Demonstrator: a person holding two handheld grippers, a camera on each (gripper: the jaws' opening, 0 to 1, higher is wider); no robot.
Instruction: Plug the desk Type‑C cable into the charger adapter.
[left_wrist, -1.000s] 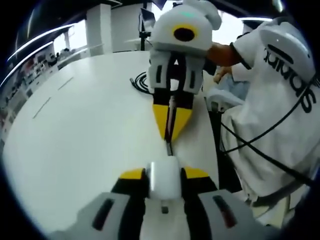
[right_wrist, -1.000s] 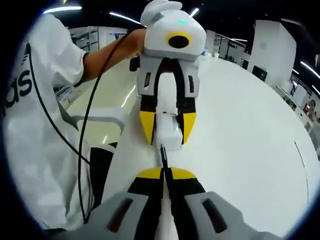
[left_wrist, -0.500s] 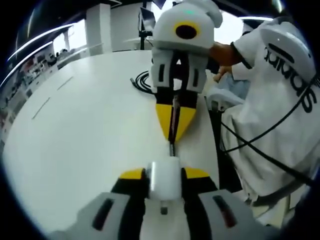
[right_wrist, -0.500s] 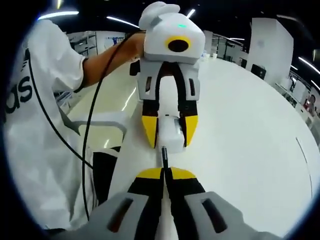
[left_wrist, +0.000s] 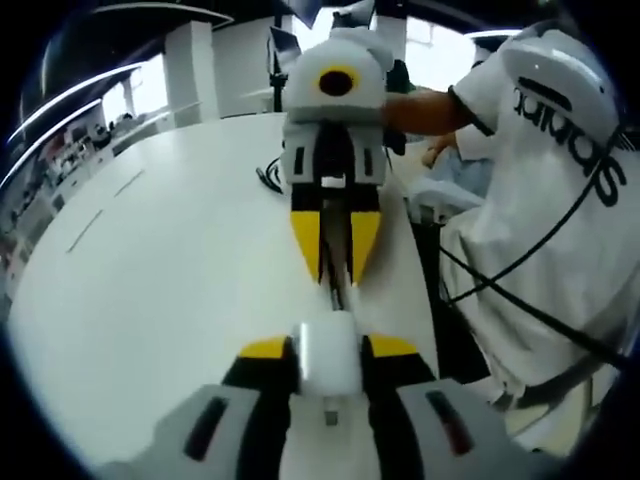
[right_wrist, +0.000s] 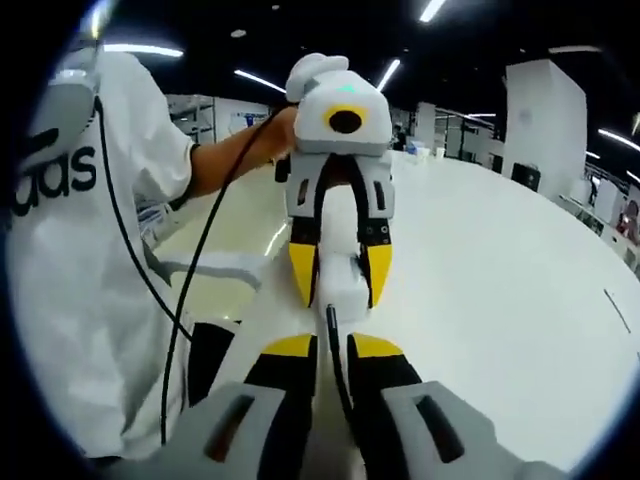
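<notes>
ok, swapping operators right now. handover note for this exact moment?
Left claw: shut on the white charger adapter, held above the white table.
Right claw: the Type-C cable runs between its yellow tips, but the jaws look parted; a firm grip cannot be told.
The plug end meets the adapter's face; full seating cannot be judged.
Slack cable lies coiled on the table.
Left to do: confirm the plug is fully in, push home if not, then release.

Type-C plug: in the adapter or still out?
Looks in. The cable runs straight into the adapter face with no gap in either view; full seating cannot be told.
</notes>
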